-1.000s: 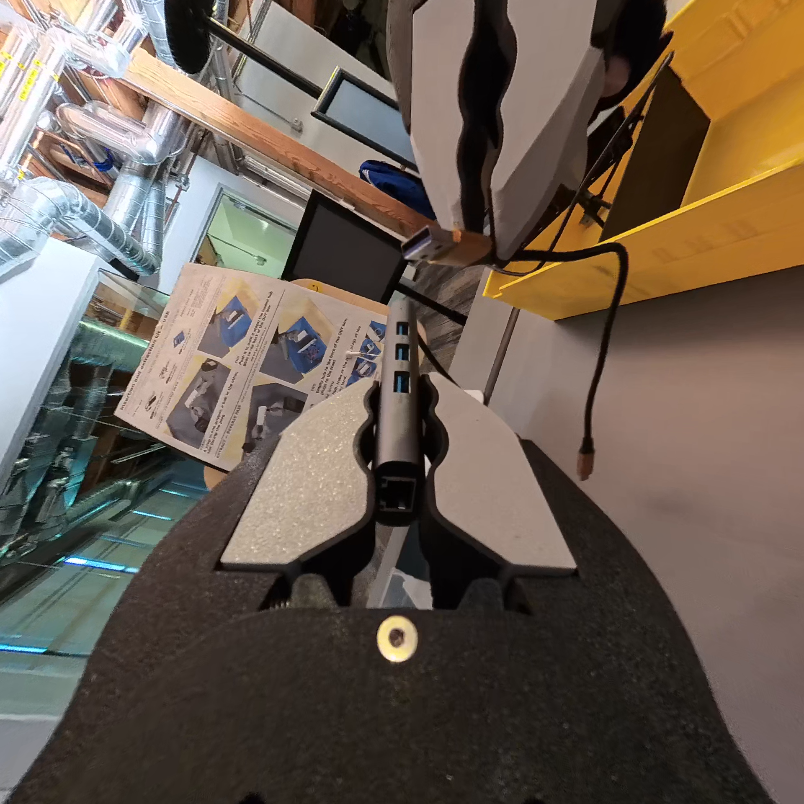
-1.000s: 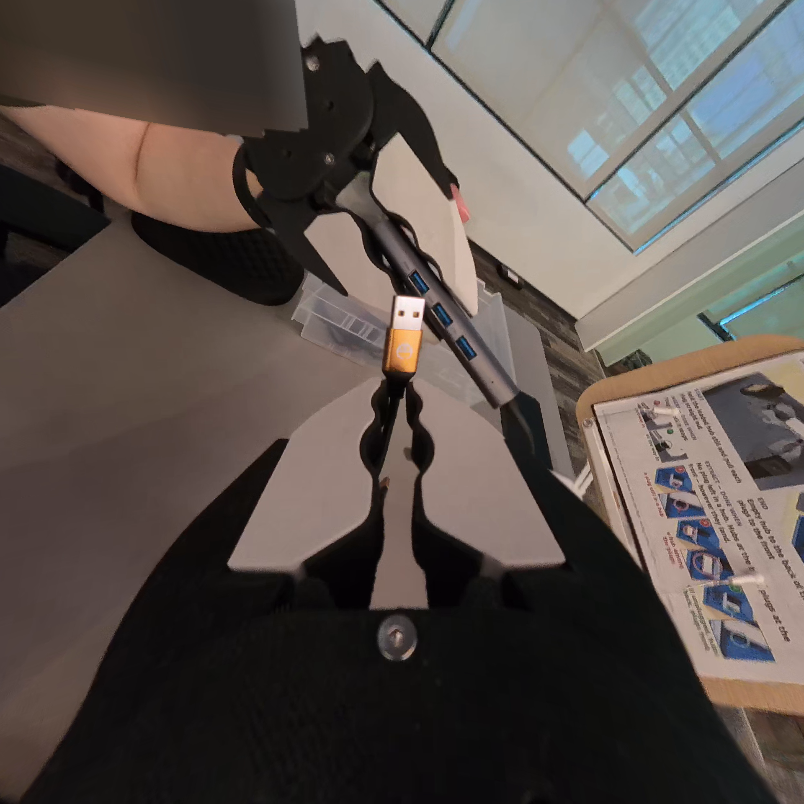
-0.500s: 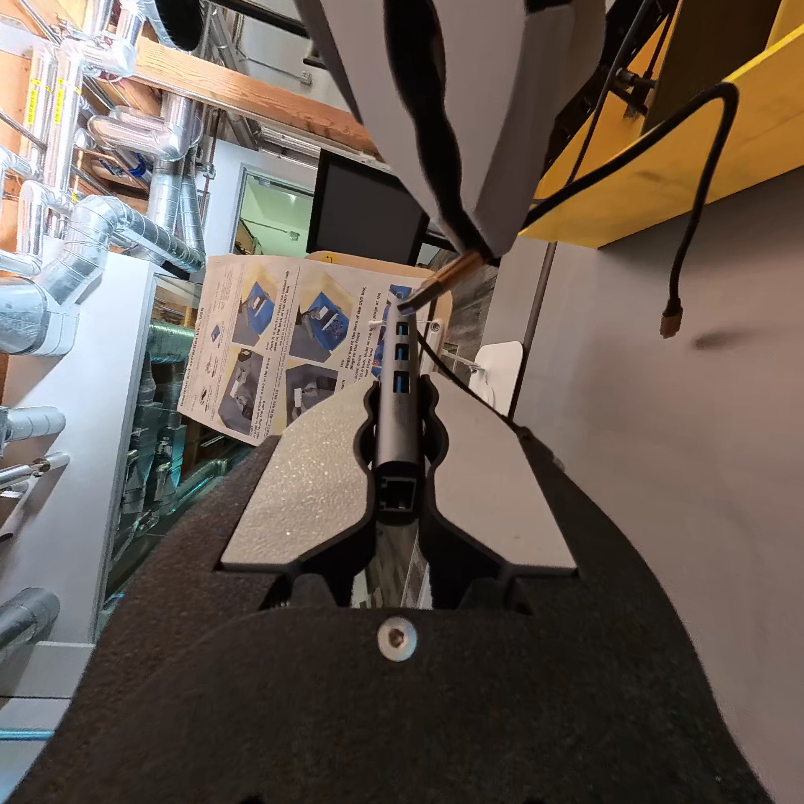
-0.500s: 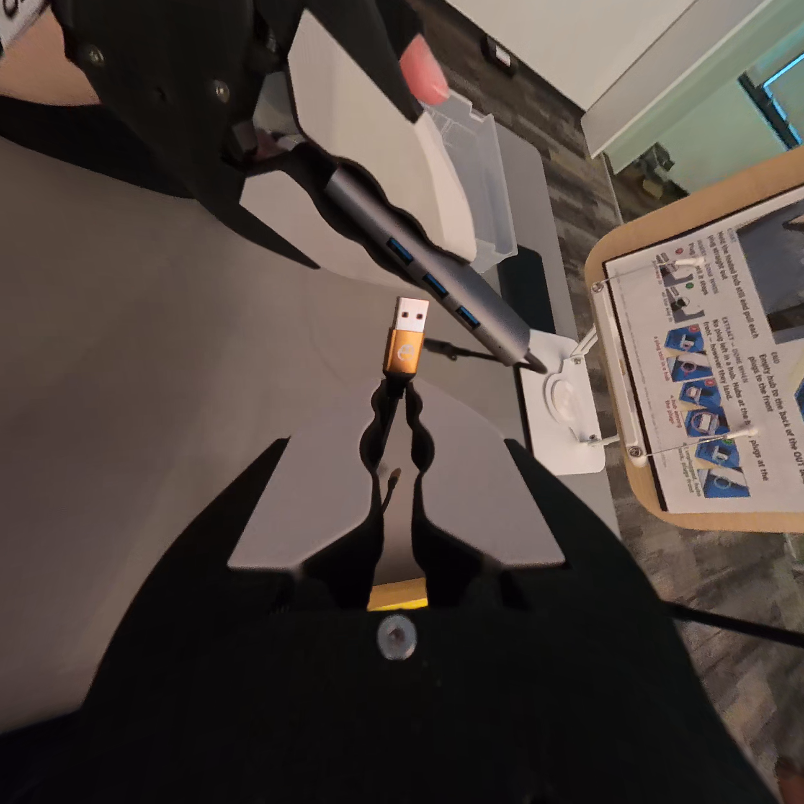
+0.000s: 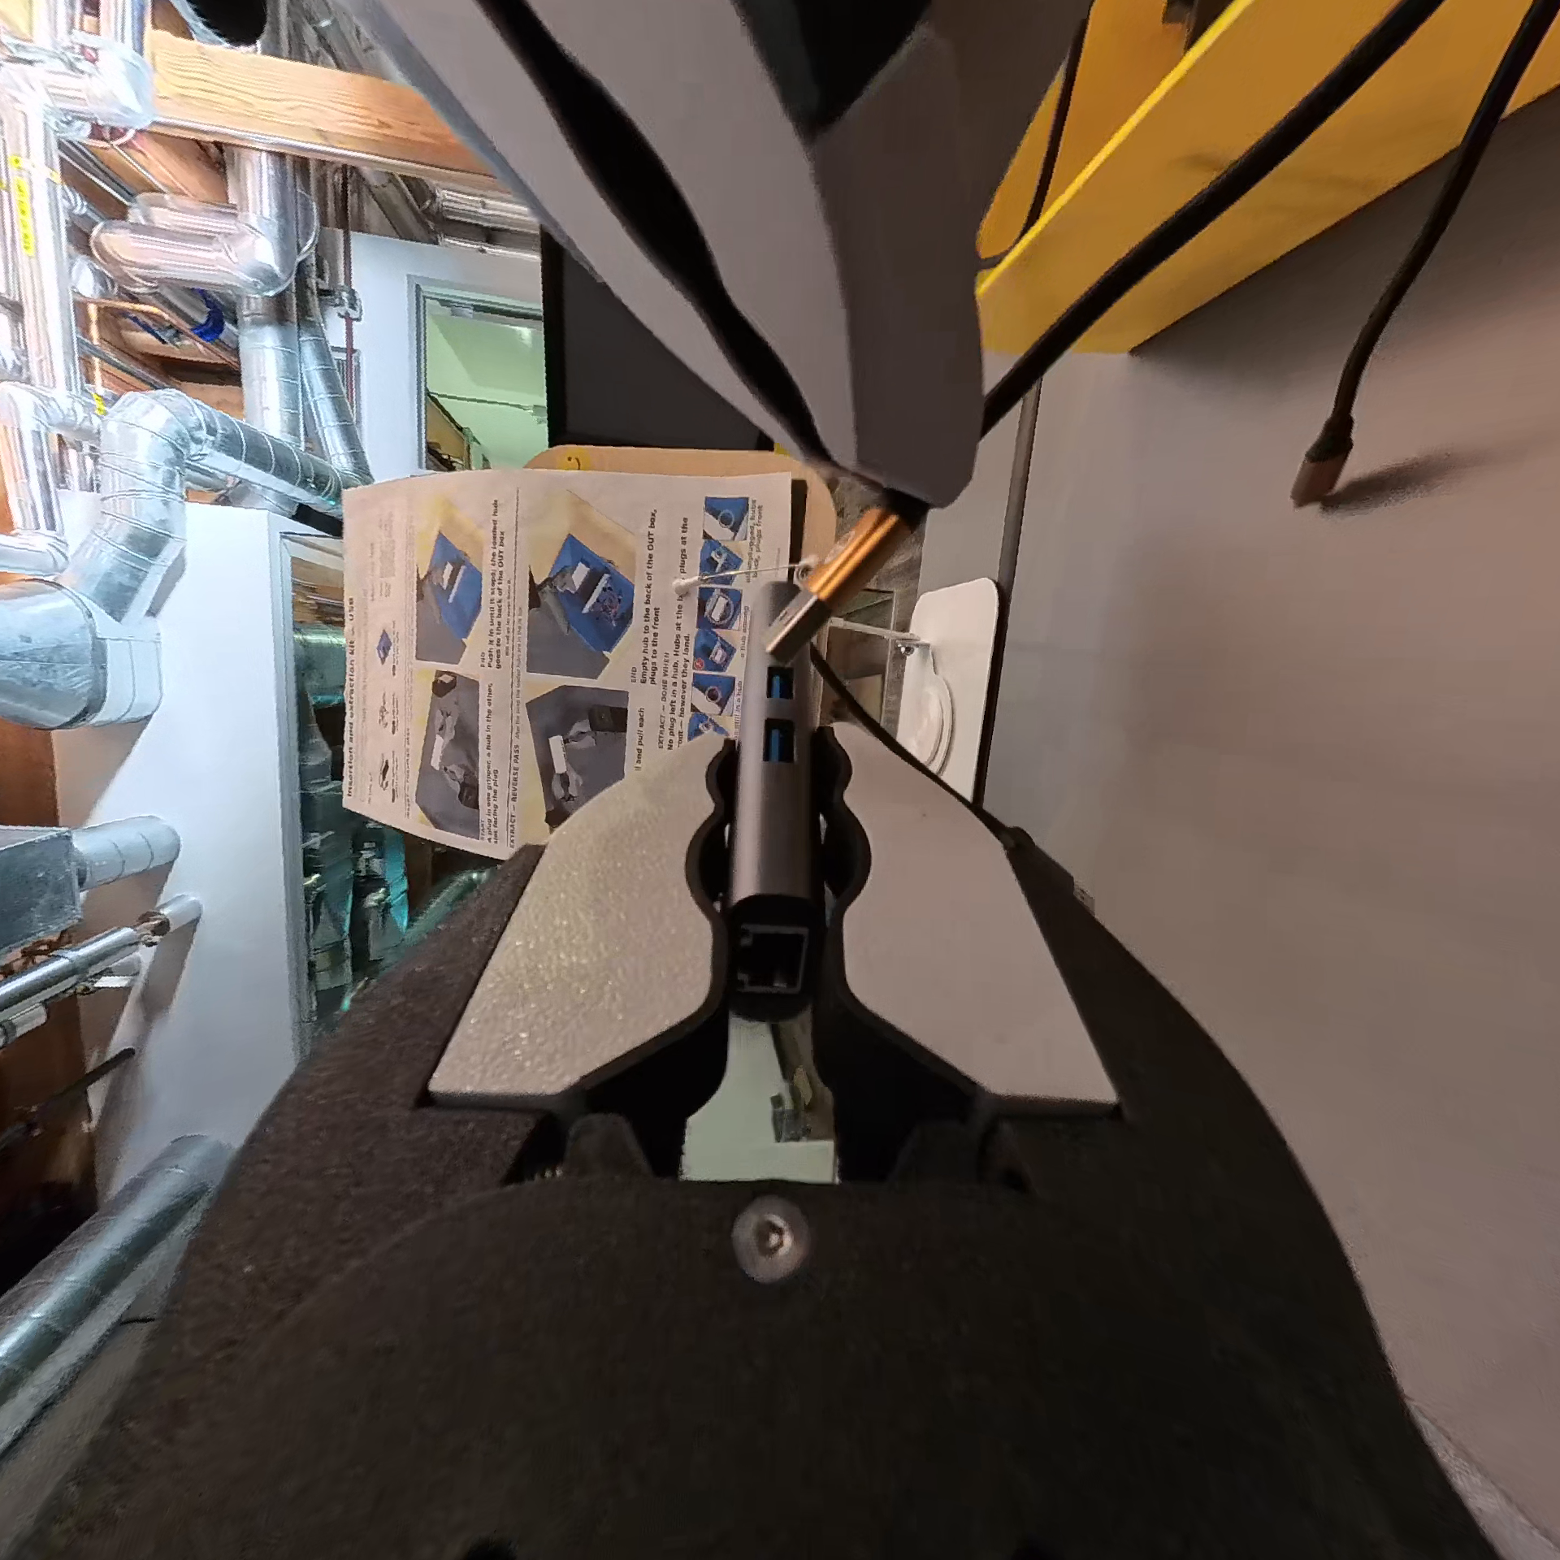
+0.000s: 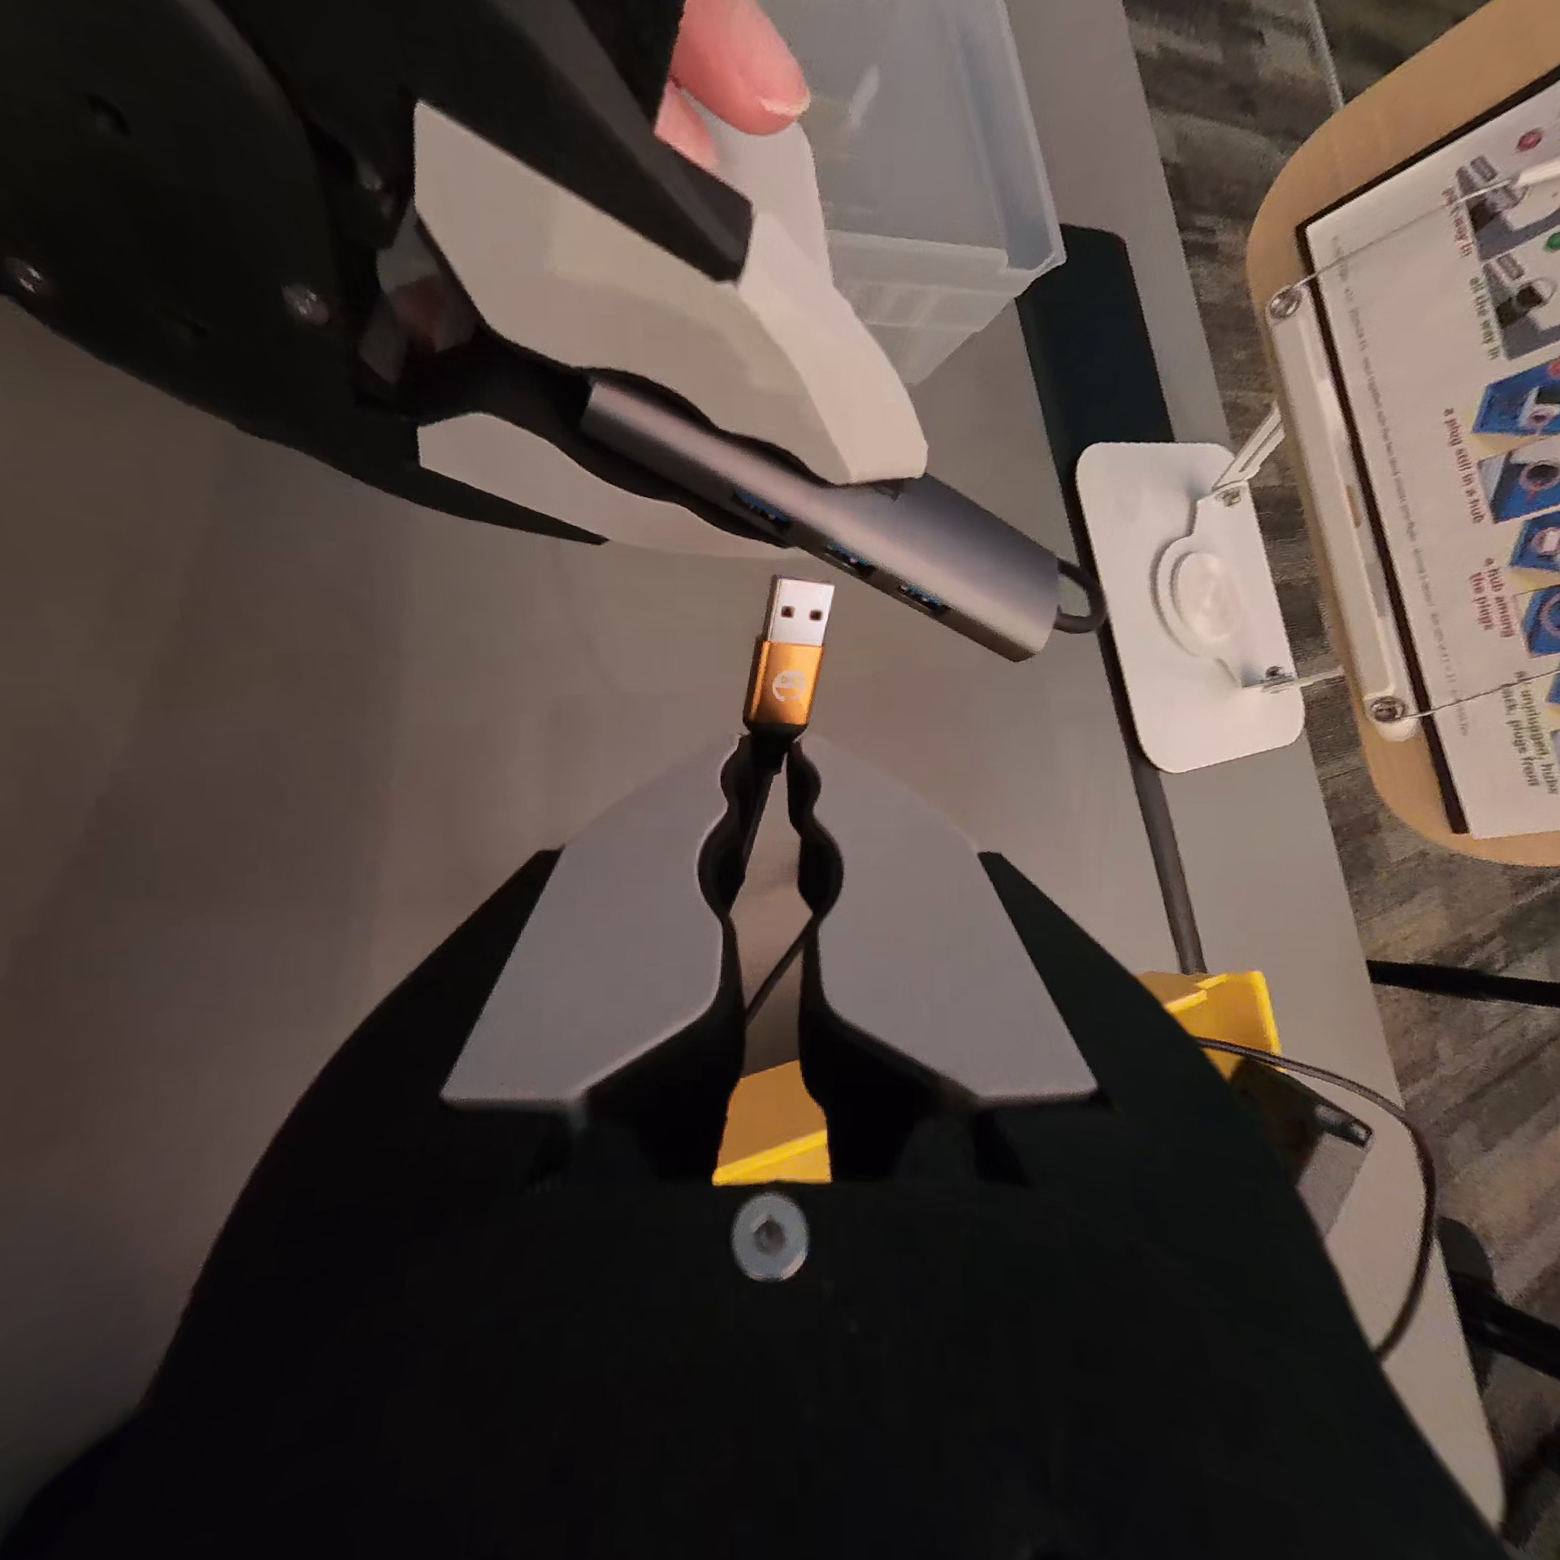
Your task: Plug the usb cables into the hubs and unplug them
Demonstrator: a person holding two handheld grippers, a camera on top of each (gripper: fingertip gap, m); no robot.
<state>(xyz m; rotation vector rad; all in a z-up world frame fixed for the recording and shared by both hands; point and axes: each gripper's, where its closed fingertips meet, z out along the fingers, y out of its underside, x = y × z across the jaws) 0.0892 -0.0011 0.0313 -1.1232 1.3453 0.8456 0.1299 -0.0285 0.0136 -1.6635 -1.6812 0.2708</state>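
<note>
Two grippers: both are loaded, facing each other above a grey tabletop [image 6: 253, 760].
Left gripper [image 5: 772, 760]: its jaws are closed onto a slim grey USB hub [image 5: 772, 810], pinching the body near the network-socket end, so the row of blue ports projects forward past the fingertips.
Right gripper [image 6: 772, 743]: it is clamped on the black cable just behind an orange-sleeved USB-A plug [image 6: 789, 650], which sticks out straight ahead of the fingertips.
Plug and hub: in the right wrist view the metal tip sits just short of the hub [image 6: 886, 523] and below its port row, apart from it; in the left wrist view the plug [image 5: 831, 587] hangs tilted over the farthest port.
Step in hand: lining the plug up for insertion, judged not yet begun.
Doing it well: the plug likely needs squaring to the port face before any push, since it looks angled.
Risk: held by the cable, the plug may swivel if it catches the port rim.
Loose end: the cable's small far connector [image 5: 1317, 481] dangles free over the table.
Nearby: a yellow bin [image 5: 1182, 228] and a printed instruction sheet [image 5: 549, 658].
</note>
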